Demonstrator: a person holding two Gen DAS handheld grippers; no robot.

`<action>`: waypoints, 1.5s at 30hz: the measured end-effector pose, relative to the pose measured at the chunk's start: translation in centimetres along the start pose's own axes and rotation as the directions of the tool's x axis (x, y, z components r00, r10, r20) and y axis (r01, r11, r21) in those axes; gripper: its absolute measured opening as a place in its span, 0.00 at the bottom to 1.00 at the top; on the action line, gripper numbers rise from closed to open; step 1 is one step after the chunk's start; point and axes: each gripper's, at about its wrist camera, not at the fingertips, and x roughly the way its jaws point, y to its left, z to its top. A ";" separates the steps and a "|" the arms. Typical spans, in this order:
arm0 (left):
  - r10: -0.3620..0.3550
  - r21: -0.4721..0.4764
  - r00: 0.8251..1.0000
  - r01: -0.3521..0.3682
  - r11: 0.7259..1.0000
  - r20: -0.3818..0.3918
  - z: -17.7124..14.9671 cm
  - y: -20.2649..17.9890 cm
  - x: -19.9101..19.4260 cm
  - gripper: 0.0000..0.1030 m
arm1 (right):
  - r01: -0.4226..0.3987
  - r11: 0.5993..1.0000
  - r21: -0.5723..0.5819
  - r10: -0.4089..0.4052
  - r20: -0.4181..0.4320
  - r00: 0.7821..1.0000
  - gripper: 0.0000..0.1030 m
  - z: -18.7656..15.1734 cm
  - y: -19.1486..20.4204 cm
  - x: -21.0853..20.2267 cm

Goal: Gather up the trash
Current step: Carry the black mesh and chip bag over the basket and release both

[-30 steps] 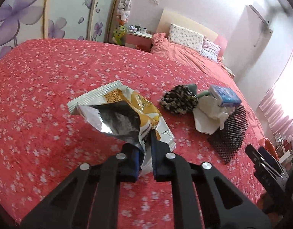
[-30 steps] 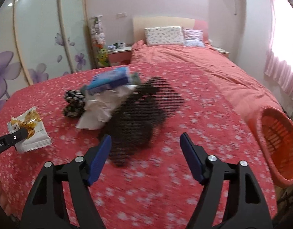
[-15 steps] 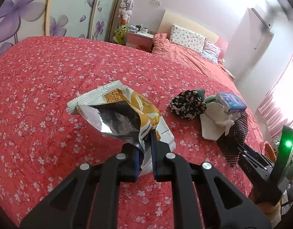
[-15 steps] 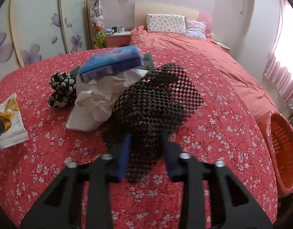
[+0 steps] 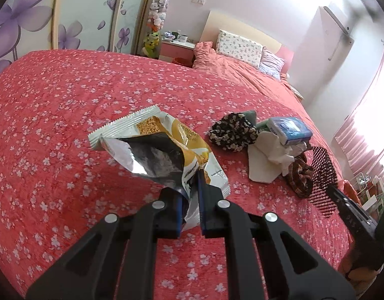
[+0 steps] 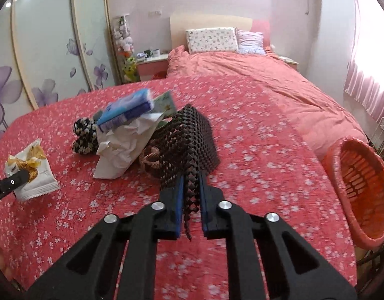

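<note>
Two grips are on at once. My left gripper is clamped on the near edge of the torn white-and-yellow foil snack wrapper, which stands raised off the red flowered bedspread. My right gripper has just been closing, and its jaws now pinch the near edge of the black open-mesh rubbery mat, with a strip of mesh hanging down between the pads.

Handling, judged: the wrapper is very light, crinkly and slick; an edge pinch should hold it, though foil can slide. The mat looks soft and floppy; held by one edge it will drape and drag, and may snag its neighbours.

Left of the mat, touching it: crumpled white paper with a blue tissue pack on top, and brown patterned fabric partly under it. A black-and-white floral cloth bundle lies further left; the wrapper is farthest left.

Container: orange slotted plastic basket, well right of the mat, off the bed's edge. I see nothing in it, though only part shows.
</note>
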 end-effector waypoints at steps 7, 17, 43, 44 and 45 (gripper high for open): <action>-0.018 0.032 1.000 0.018 0.999 -0.002 -0.3 -2.0 -0.1 0.11 | 0.042 0.998 0.040 -0.044 0.049 0.998 0.07 0.2 -2.7 -1.6; -0.062 0.095 0.998 0.062 0.994 -0.009 -0.8 -6.2 -0.5 0.11 | 0.081 0.992 0.102 -0.089 0.081 0.993 0.07 -0.4 -6.7 -3.4; -0.273 0.325 0.953 0.300 0.897 -0.127 -5.0 -24.8 0.4 0.11 | 0.173 0.948 0.266 -0.221 0.161 0.962 0.07 -2.4 -18.5 -8.7; -0.287 0.337 0.948 0.317 0.887 -0.138 -5.4 -26.0 0.6 0.11 | 0.178 0.944 0.276 -0.229 0.164 0.960 0.07 -2.5 -19.3 -9.0; -0.297 0.345 0.943 0.330 0.879 -0.146 -5.7 -27.0 0.7 0.11 | 0.183 0.941 0.285 -0.236 0.166 0.957 0.07 -2.6 -19.9 -9.1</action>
